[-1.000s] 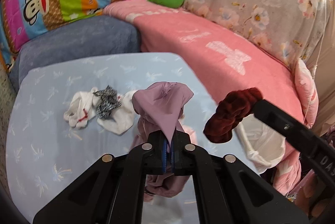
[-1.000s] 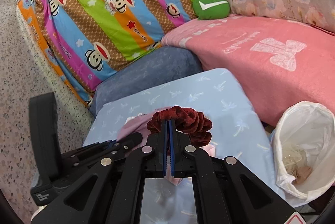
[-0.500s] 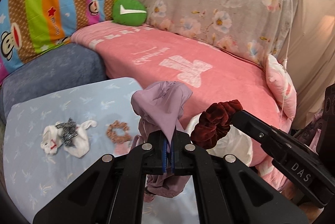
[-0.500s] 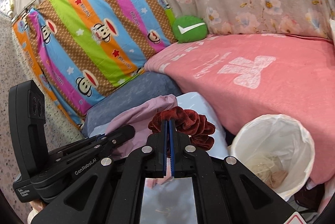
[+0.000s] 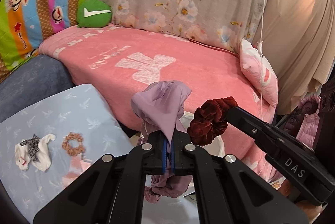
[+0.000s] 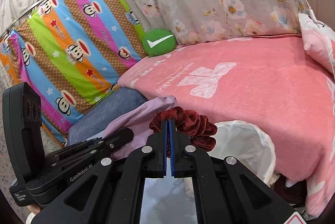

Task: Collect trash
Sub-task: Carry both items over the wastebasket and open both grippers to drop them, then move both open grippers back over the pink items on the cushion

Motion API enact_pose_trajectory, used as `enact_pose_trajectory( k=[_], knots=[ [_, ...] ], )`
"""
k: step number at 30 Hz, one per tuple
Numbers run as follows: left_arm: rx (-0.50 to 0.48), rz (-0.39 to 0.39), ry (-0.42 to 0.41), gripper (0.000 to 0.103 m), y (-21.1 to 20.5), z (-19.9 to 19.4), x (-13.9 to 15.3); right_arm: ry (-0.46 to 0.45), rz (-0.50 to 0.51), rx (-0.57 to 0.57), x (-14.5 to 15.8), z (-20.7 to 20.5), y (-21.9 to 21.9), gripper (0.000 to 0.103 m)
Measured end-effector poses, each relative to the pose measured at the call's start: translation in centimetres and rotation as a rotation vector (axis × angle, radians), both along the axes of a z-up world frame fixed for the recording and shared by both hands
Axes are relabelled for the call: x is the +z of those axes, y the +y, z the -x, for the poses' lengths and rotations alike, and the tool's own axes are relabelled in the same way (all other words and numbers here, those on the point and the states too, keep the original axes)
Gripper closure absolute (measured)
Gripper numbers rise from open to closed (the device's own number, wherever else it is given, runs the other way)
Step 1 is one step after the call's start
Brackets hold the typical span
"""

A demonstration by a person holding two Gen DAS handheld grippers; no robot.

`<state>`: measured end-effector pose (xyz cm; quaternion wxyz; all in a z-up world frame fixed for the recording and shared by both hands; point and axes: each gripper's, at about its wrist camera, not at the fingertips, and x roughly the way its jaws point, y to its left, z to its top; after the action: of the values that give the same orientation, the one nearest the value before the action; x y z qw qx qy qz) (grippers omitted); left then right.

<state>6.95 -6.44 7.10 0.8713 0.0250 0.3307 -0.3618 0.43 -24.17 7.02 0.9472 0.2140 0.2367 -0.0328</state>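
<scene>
Both grippers have swung right off the blue table (image 5: pixel 62 119): the left gripper (image 5: pixel 169 140) clamps a lilac cloth (image 5: pixel 161 104), the right gripper (image 6: pixel 168 125) a maroon scrunchie (image 6: pixel 188 121), now just above the white-lined bin (image 6: pixel 247 140) beside the pink sofa (image 6: pixel 251 88). Socks (image 5: pixel 33 150) and a brown scrunchie (image 5: pixel 73 143) remain far left.

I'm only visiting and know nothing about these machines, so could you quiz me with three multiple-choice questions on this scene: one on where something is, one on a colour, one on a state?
1. Where is the brown hair tie?
A. on the light blue sheet
B. on the pink blanket
C. in the bin

2. What colour is the hair tie in the right claw?
A. green
B. dark red
C. white

3. How is the left claw?
A. wide open
B. shut on nothing
C. shut on a purple cloth

Answers: 1 A, it lies on the sheet beside the white socks. 2 B, dark red velvet. 3 C, the cloth is pinched between its fingers.
</scene>
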Motion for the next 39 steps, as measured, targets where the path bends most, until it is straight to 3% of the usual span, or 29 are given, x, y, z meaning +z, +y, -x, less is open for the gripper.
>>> enact_pose_trajectory(
  k=[18,21,22,23,25,39],
  knots=[
    [-0.087,-0.069,0.036,0.097,-6.1,0.6,-2.0,0.033,-0.014,-0.085,-1.8,0.2,-5.3,0.1],
    [-0.071,-0.079,0.029,0.071,-6.2,0.5,-2.1,0.031,-0.021,-0.088,-1.9,0.1,-5.4,0.099],
    [-0.057,-0.078,0.023,0.051,-6.1,0.5,-2.1,0.029,-0.022,-0.09,-1.9,0.1,-5.4,0.096],
    [-0.045,-0.071,0.012,0.041,-5.9,0.5,-2.0,0.031,-0.022,-0.091,-2.0,0.1,-5.4,0.094],
    [-0.03,-0.066,-0.014,0.041,-5.7,0.6,-1.7,0.032,-0.022,-0.095,-2.0,0.1,-5.4,0.094],
    [0.012,-0.052,0.012,0.041,-3.8,-0.3,-1.9,0.045,-0.008,-0.079,-2.0,-0.2,-4.0,0.094]
  ],
)
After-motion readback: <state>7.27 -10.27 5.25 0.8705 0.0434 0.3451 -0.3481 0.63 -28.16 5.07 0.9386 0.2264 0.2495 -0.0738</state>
